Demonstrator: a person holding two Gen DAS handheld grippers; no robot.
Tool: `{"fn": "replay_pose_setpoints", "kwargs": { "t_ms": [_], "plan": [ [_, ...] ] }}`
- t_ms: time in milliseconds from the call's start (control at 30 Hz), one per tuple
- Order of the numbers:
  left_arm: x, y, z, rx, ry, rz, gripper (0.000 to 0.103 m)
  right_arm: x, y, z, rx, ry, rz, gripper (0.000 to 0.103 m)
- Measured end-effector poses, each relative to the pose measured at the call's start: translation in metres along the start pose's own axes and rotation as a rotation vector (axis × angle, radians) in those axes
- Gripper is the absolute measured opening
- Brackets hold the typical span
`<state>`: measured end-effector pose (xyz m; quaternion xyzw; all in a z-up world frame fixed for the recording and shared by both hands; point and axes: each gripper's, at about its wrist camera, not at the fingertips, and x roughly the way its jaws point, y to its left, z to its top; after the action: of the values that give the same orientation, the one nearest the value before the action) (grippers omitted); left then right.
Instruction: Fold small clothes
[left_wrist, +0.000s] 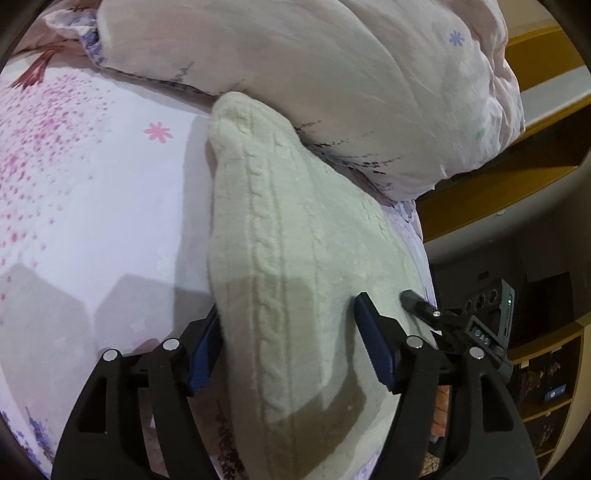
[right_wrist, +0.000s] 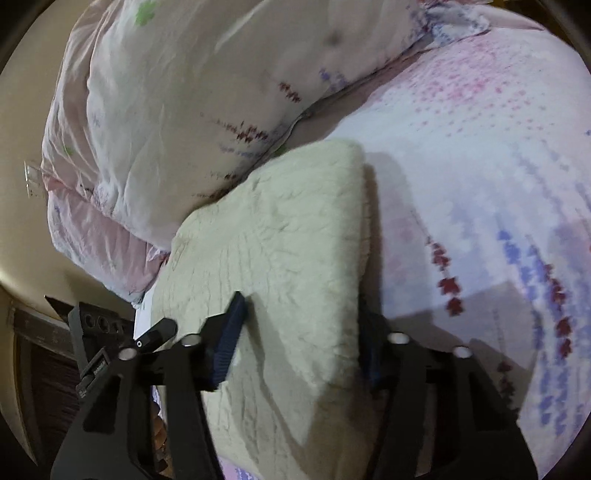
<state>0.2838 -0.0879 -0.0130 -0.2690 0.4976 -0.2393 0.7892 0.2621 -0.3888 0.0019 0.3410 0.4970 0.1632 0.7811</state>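
- A cream cable-knit garment (left_wrist: 295, 229), folded into a thick pad, lies on the flowered bed sheet (left_wrist: 92, 177), its far end against a rumpled floral duvet (left_wrist: 314, 74).
- Left gripper (left_wrist: 288, 347): its jaws straddle the garment's near part, the left pad at the folded left edge, the right pad resting on the knit's top. The jaws stand parted; whether the pads press the fabric I cannot tell.
- Right gripper (right_wrist: 299, 347): the left pad lies on the garment's (right_wrist: 280, 240) upper face, and the right pad sits just beside its folded right edge. A real pinch cannot be told here either.
- The other gripper shows at each view's outer edge, beside the garment's near end.
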Motion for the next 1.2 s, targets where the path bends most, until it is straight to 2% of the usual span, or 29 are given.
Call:
{"fn": "replay_pose_setpoints", "kwargs": {
  "t_ms": [67, 133, 200, 300, 567, 767, 933, 1000, 1067, 1100, 1200],
  "plan": [
    [0.002, -0.001, 0.000, -0.001, 0.000, -0.008, 0.066, 0.004, 0.000, -0.002, 0.007, 0.006, 0.021, 0.034],
    [0.001, 0.003, -0.002, -0.005, -0.005, -0.016, 0.051, 0.002, -0.001, -0.004, 0.025, -0.004, 0.051, 0.030],
    [-0.004, 0.005, -0.003, -0.002, -0.008, -0.036, 0.043, -0.005, 0.000, -0.006, 0.041, -0.022, 0.089, 0.028],
    [-0.015, 0.006, -0.004, 0.005, -0.013, -0.069, 0.039, -0.017, 0.014, -0.011, 0.013, -0.050, 0.115, 0.027],
    [-0.067, 0.012, -0.015, 0.056, -0.057, -0.070, 0.039, -0.023, 0.071, -0.034, -0.108, -0.069, 0.141, 0.026],
    [-0.124, 0.035, -0.015, 0.096, -0.125, -0.008, 0.039, 0.001, 0.126, -0.049, -0.264, -0.065, 0.136, 0.026],
    [-0.153, 0.069, -0.007, 0.069, -0.160, 0.043, 0.040, 0.035, 0.161, -0.060, -0.378, -0.078, 0.121, 0.026],
    [-0.153, 0.086, -0.004, 0.048, -0.156, 0.066, 0.041, 0.059, 0.161, -0.062, -0.367, -0.038, 0.070, 0.026],
    [-0.143, 0.106, -0.003, 0.010, -0.121, 0.109, 0.041, 0.083, 0.152, -0.064, -0.298, 0.020, 0.021, 0.026],
    [-0.137, 0.114, -0.003, -0.012, -0.106, 0.114, 0.044, 0.089, 0.147, -0.065, -0.269, 0.031, -0.002, 0.026],
    [-0.135, 0.128, -0.004, -0.047, -0.110, 0.070, 0.047, 0.089, 0.141, -0.062, -0.224, 0.062, 0.012, 0.031]
  ]
}}
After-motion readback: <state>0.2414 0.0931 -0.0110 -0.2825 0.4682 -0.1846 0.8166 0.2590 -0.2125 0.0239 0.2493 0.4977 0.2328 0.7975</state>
